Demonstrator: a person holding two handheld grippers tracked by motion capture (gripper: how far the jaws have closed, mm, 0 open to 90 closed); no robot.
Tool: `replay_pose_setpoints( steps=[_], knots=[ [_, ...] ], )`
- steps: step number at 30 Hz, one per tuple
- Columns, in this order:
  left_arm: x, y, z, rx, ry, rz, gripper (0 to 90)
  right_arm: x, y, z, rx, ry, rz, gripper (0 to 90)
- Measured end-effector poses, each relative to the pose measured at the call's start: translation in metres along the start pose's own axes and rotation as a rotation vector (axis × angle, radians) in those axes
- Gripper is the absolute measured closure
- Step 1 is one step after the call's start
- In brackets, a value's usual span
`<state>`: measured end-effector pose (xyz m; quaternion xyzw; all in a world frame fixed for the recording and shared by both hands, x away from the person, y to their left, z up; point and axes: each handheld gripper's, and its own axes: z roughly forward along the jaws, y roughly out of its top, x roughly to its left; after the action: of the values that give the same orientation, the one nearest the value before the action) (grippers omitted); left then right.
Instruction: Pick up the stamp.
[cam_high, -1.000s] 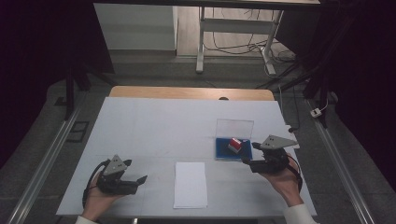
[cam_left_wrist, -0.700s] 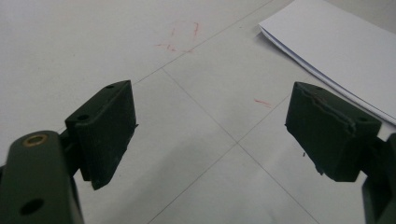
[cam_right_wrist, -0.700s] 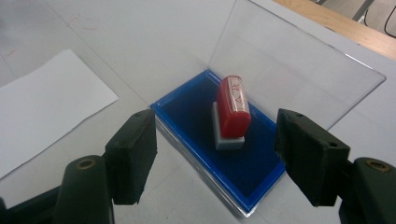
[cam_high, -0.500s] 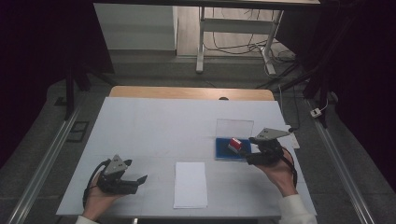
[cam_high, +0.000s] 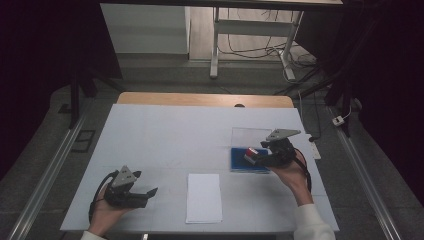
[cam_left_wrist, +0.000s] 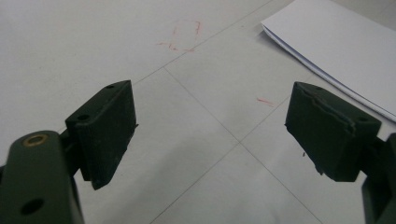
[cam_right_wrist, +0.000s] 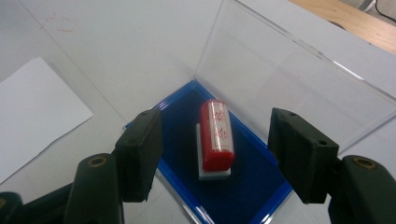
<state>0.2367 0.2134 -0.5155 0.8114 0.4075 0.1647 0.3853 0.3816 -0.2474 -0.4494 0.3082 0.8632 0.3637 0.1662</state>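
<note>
The table had a pale top that took up most of the high view, with a strip of bare wood along its far edge. A white sheet of paper lay flat near the front edge, roughly midway between the person's two hands, and its corner also showed at the upper right of the left gripper view.

To the right of the paper and farther back stood a clear plastic box with a blue floor and see-through walls that rose at its far side. Inside it, on the blue floor, lay a red stamp on its side, set on a small white base, with red characters along its pale face. It touched none of the walls.

The left gripper rested low at the front left of the table, held in the person's left hand. Its jaws stood wide apart with nothing between them except the bare table top, which was crossed by thin lines and faint red marks.

The right gripper hung over the near edge of the box, pointed down at the stamp. Its jaws had just been closing a little but were well apart, one on each side of the stamp, with clear gaps on both sides and neither pad touching it.
</note>
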Motion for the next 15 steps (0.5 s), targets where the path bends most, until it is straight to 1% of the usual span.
replay_pose_setpoints(
  steps=[5, 9, 12, 15],
  knots=[
    [0.0, 0.0, 0.001, 0.004, 0.001, 0.003, 16.6, -0.001, 0.002, 0.01, 0.018, 0.001, -0.004, 35.5],
    [0.0, 0.0, 0.001, 0.004, 0.002, 0.003, 16.6, -0.004, 0.001, 0.017, 0.042, -0.008, -0.003, 35.5],
    [0.0, 0.0, 0.001, 0.003, 0.002, 0.001, 16.6, -0.005, 0.0, 0.021, 0.051, -0.007, 0.005, 35.7],
    [0.0, -0.001, 0.001, 0.004, 0.003, 0.001, 16.6, -0.004, 0.001, 0.023, 0.054, -0.009, -0.004, 36.6]
  ],
)
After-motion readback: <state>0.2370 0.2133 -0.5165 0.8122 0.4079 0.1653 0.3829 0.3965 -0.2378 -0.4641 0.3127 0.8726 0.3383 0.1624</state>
